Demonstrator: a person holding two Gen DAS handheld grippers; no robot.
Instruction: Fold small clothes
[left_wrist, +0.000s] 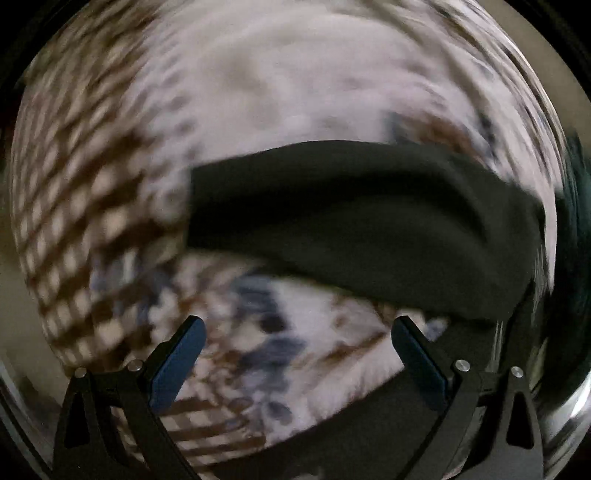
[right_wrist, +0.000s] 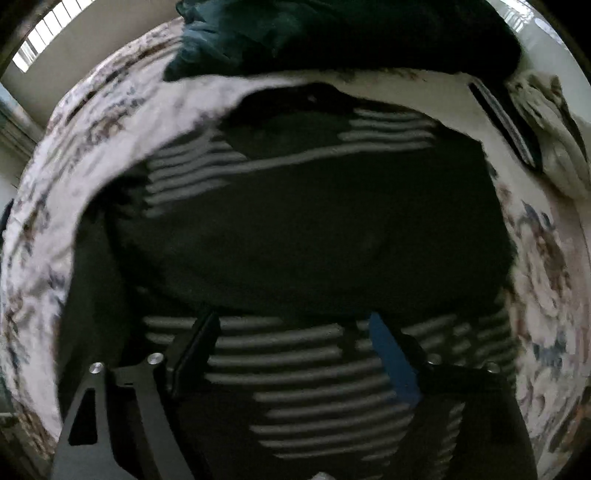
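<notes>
In the left wrist view, a soft, plain dark garment lay as a rounded band across a blurred floral and checked bedspread. The left gripper stood wide apart just below the garment, its blue-padded fingers holding nothing.

In the right wrist view, a dark knit garment with grey stripes sprawled over the floral bedspread, a teal cloth heap beyond it. The right gripper hung agape over the striped hem, gripping nothing.
</notes>
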